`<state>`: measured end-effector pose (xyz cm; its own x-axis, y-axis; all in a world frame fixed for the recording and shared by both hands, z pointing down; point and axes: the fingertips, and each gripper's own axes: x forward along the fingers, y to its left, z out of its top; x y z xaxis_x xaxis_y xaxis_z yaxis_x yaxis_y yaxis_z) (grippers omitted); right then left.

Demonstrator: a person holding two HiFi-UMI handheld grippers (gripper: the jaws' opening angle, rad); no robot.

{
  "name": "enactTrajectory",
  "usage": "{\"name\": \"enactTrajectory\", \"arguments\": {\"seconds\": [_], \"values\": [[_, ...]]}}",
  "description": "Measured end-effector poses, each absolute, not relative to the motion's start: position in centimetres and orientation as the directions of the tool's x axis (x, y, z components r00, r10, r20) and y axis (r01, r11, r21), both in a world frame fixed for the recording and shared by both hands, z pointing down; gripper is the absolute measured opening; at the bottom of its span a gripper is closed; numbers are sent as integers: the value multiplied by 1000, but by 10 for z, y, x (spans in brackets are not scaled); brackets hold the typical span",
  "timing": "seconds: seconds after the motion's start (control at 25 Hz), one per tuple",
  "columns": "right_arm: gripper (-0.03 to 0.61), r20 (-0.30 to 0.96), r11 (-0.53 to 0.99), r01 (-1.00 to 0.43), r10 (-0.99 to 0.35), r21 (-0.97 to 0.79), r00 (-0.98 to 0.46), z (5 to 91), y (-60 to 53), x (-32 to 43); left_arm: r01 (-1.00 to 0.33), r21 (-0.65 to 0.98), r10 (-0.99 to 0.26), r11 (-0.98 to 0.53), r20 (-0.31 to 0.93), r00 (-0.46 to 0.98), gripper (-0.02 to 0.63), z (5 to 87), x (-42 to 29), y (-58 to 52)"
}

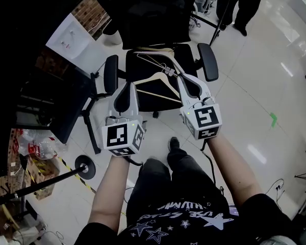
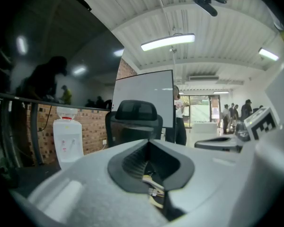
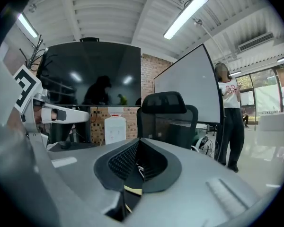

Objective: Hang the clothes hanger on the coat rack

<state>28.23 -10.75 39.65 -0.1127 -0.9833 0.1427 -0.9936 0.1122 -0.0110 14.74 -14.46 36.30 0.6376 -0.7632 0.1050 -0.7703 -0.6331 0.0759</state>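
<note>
A wooden clothes hanger (image 1: 158,79) lies on the seat of a black office chair (image 1: 210,61), with thin wire hangers (image 1: 152,60) and a second wooden one (image 1: 154,49) behind it. My left gripper (image 1: 128,84) hovers over the seat's left side, jaws together and holding nothing. At the seat's right, my right gripper (image 1: 182,77) has its tips just above the wooden hanger's right end. Its jaws are closed too, with nothing visibly between them. In the left gripper view my left gripper (image 2: 149,148) points level at the chair back (image 2: 134,122). In the right gripper view my right gripper (image 3: 138,148) does the same.
A whiteboard (image 2: 144,96) stands behind the chair, and a person (image 3: 229,122) stands to its right. A water dispenser (image 2: 66,136) stands against the brick wall. A stanchion base (image 1: 85,166) and striped tape sit on the floor at left. My legs are below the chair.
</note>
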Motion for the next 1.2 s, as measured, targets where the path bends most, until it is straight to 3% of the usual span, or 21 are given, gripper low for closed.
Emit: {"name": "enactTrajectory", "arguments": {"seconds": [0.68, 1.2], "values": [[6, 263, -25, -1000, -964, -10, 21, 517, -174, 306, -703, 108, -663, -703, 258, 703, 5, 510, 168, -239], [6, 401, -64, -996, -915, -55, 37, 621, -209, 307, -652, 122, -569, -748, 388, 725, 5, 610, 181, -272]]}}
